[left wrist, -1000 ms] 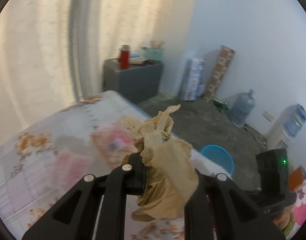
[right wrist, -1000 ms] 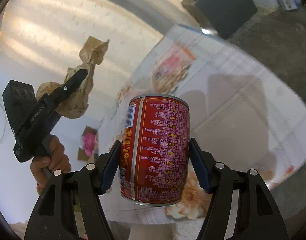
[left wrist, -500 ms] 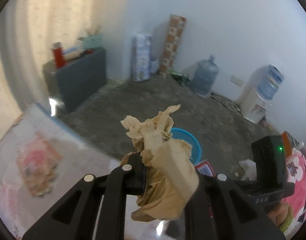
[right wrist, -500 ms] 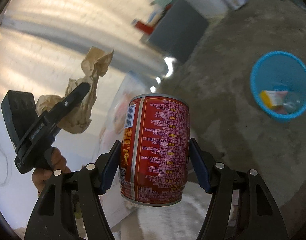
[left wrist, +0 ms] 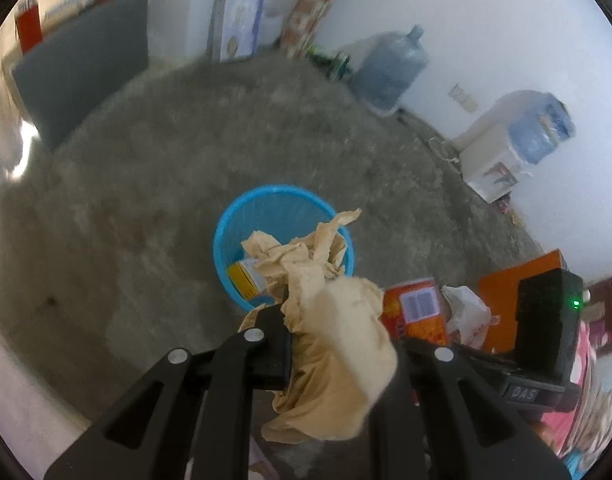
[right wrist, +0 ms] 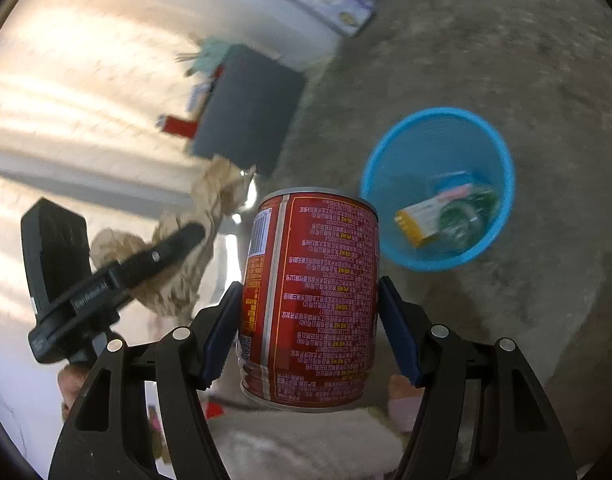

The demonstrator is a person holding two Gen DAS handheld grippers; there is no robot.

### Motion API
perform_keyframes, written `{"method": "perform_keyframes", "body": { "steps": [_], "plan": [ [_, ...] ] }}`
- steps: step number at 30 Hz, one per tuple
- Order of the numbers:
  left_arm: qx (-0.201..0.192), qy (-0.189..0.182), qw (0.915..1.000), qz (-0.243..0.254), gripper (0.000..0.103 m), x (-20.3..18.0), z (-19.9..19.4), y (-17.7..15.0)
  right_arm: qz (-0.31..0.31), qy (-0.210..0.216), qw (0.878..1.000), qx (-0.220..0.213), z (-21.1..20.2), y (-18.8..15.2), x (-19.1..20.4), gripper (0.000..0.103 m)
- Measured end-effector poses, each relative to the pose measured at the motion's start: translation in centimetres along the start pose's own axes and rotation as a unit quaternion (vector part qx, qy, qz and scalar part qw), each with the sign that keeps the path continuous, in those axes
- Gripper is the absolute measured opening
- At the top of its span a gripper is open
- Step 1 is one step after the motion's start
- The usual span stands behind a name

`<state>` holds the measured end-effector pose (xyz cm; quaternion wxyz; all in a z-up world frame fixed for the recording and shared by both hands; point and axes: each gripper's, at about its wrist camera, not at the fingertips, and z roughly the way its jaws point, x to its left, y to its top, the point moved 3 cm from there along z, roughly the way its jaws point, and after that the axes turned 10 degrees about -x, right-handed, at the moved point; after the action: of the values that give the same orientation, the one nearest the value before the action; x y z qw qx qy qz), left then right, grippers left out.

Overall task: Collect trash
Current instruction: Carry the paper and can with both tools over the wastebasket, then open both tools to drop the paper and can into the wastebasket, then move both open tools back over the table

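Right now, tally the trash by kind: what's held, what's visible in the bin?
Crumpled brown paper, in left gripper: 1
Red can, in right gripper: 1
Yellow-white carton, in blue bin: 1
Green-tinted bottle, in bin: 1
Total: 4; blurred scraps uncounted.

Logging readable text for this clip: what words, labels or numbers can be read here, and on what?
"DAS": on the right gripper body, seen from the left wrist.
Red can: dense print and barcode, too small to read.
Left gripper side lettering: blurred.
Yellow box in blue bin: unreadable.
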<state>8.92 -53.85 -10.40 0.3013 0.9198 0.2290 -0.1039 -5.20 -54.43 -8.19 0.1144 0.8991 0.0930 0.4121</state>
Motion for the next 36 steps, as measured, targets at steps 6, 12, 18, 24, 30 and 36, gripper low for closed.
{"method": "perform_keyframes", "body": {
  "steps": [6, 12, 18, 24, 30, 36],
  "plan": [
    [0.064, 0.032, 0.9970, -0.031, 0.013, 1.0, 8.0, 0.1, 0.029, -0.031, 0.999, 0.010, 3.4, 3.2, -3.8, 0.063],
    [0.107, 0.056, 0.9868, -0.108, 0.013, 3.5, 14.4, -0.3, 0.059, -0.063, 0.996, 0.033, 7.6, 5.4, -6.8, 0.063],
    [0.131, 0.056, 0.9768, -0.161, 0.034, 5.6, 18.1, -0.3, 0.084, -0.098, 0.991, 0.040, 12.2, 7.3, -8.8, 0.064],
    [0.101, 0.065, 0.9741, -0.192, 0.063, 7.2, 17.9, 0.4, 0.082, -0.125, 0.989, 0.022, 14.2, 8.4, -9.6, 0.067],
    [0.082, 0.058, 0.9751, -0.198, 0.065, 7.2, 16.9, 0.9, 0.068, -0.140, 0.988, -0.002, 13.3, 8.9, -9.8, 0.069],
    [0.068, 0.043, 0.9768, -0.198, 0.065, 6.3, 14.6, 1.5, 0.057, -0.145, 0.988, -0.021, 11.0, 8.9, -9.5, 0.069]
  ]
}}
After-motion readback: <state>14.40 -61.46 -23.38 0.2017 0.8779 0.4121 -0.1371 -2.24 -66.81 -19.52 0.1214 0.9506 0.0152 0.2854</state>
